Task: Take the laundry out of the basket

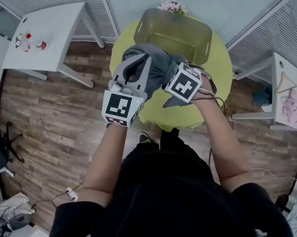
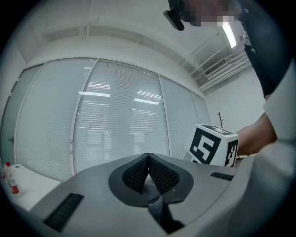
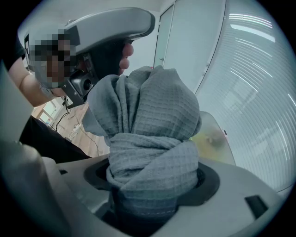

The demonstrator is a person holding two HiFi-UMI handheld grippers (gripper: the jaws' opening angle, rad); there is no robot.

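My left hand-held gripper (image 2: 149,172) and right hand-held gripper (image 3: 152,180) both pinch the grey waffle-weave cloth (image 1: 154,65), just near of the translucent olive plastic basket (image 1: 180,28).

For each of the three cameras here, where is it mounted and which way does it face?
Head view: on the person's head, steeply down at the grey towel, basket and round table; left forearm and right forearm show.
Left gripper view: on the left tongs, level toward window blinds; tongs shut, seemingly on a towel fold; right forearm at the edge.
Right gripper view: on the right tongs, angled down, clamped on the bunched towel; dark shirt shows.
Shared: towel in head and right views.
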